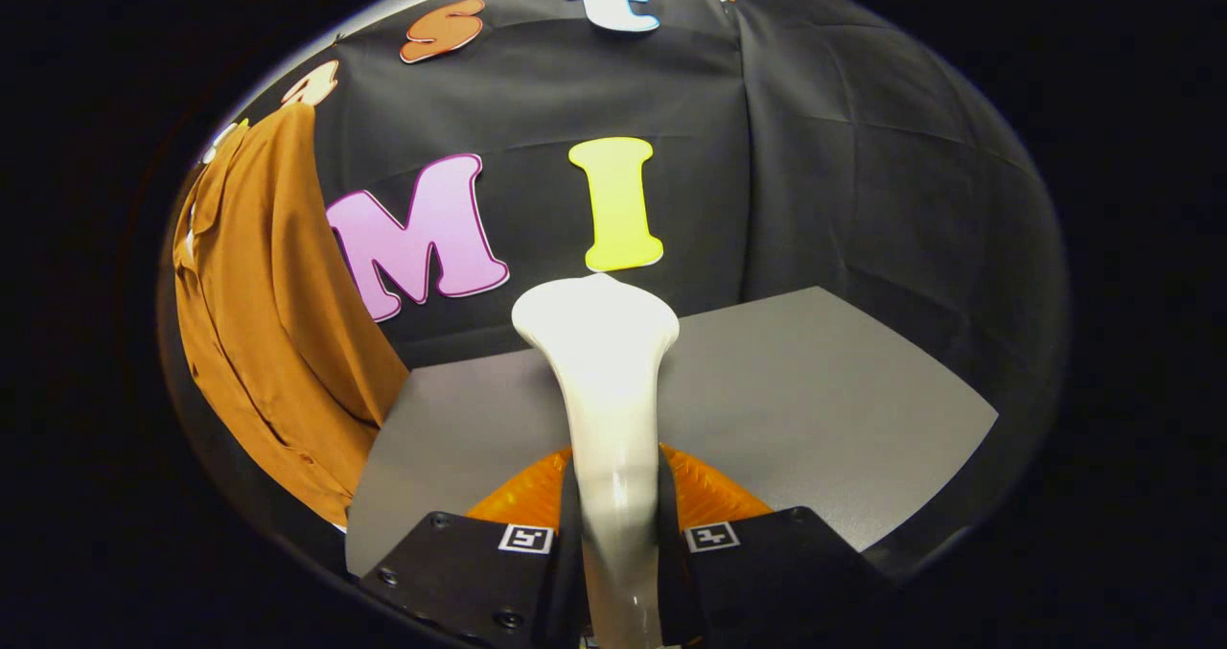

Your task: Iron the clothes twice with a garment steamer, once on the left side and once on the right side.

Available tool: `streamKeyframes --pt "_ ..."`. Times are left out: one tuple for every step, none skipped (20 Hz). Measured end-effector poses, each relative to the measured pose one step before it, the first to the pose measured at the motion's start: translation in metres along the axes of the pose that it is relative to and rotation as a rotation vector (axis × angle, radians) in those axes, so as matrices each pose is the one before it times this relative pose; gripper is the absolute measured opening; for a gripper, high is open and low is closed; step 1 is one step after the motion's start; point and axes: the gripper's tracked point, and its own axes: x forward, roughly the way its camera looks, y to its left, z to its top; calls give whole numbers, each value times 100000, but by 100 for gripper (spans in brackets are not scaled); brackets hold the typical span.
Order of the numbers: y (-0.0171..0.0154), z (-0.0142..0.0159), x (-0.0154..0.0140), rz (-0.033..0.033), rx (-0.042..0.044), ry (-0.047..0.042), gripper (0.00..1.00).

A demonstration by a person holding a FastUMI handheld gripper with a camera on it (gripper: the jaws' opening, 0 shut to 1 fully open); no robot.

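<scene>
Gripper view: grey tabletop (815, 390) before black cloth wall (863, 170). Gripper (618, 524) fingers clamped on the white garment steamer (609, 381); its handle base was cut off below. Long axis ran straight ahead, flared head pointing away (face hidden). Brown shirt (259, 323) hung left, partly cut off.

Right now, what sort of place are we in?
Probably a staged recording booth, not a real laundry room. Black cloth forms the walls, a brown shirt hangs against it, and a bare grey table stands ahead. The gripper is shut on a white garment steamer.
</scene>
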Motion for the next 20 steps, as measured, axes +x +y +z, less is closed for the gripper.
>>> streamKeyframes --pt "74 385 -611 -50 705 -1447 35" --pt "-33 370 -695 -385 769 -1927 35" --pt "117 447 -684 -487 748 -1628 35" --pt "274 119 -651 81 679 -1488 35" --pt "545 409 -645 196 48 -1671 35" --pt "569 405 -731 -26 -693 -1987 35" --pt "633 466 -646 -346 -943 -2098 35" --pt "689 453 -658 -418 -948 -2126 35" --pt "927 464 -659 -300 -457 -2275 35" --pt "978 373 -621 -105 -226 -1998 35" --pt "1220 316 -394 660 208 -1671 34" --pt "1506 162 -507 1118 753 -1152 35" --pt "1510 112 -213 1023 575 -848 34" --pt "1415 -36 -198 734 274 -802 34" --pt "1528 79 -249 536 -283 -730 35" --pt "1535 61 -180 482 -386 -723 35" --pt "1518 -10 -153 488 -321 -829 35" --pt "1695 -54 -147 727 -250 -724 35" --pt "1626 -49 -236 828 -270 -473 34" --pt "1607 -116 -61 1021 -123 -474 35"
